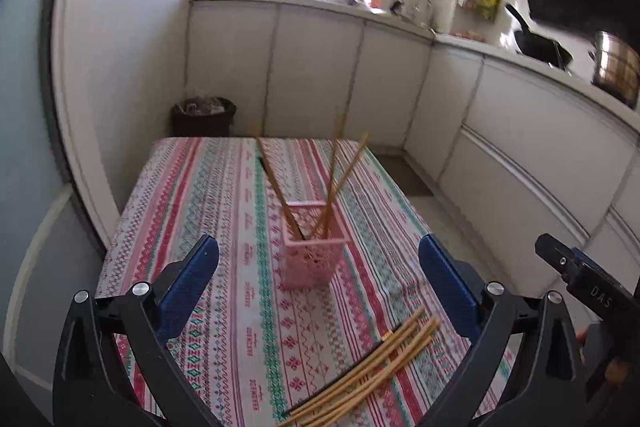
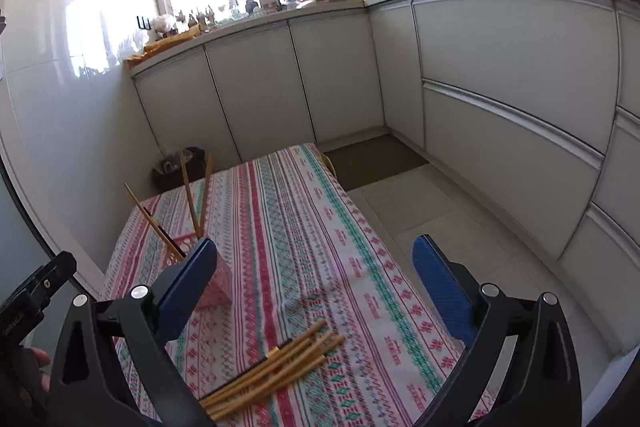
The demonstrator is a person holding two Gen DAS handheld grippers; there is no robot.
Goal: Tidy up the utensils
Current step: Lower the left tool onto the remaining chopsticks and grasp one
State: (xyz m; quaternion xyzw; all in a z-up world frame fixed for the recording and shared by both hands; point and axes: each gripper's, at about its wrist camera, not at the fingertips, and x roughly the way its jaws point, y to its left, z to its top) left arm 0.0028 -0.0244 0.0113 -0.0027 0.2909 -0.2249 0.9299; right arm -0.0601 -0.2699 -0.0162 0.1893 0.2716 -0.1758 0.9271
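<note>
both hand-held grippers gape empty — chopsticks (image 1: 362, 375) lie near pink basket (image 1: 312, 255).

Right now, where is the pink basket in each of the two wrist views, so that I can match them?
Left wrist view: the pink basket stands near the middle, between the open blue fingers, with chopsticks upright in it.
Right wrist view: the pink basket is at lower left, mostly hidden behind the left blue finger.
Shared landmark: the loose chopsticks lying on the striped tablecloth, nearer the cameras than the basket.
</note>
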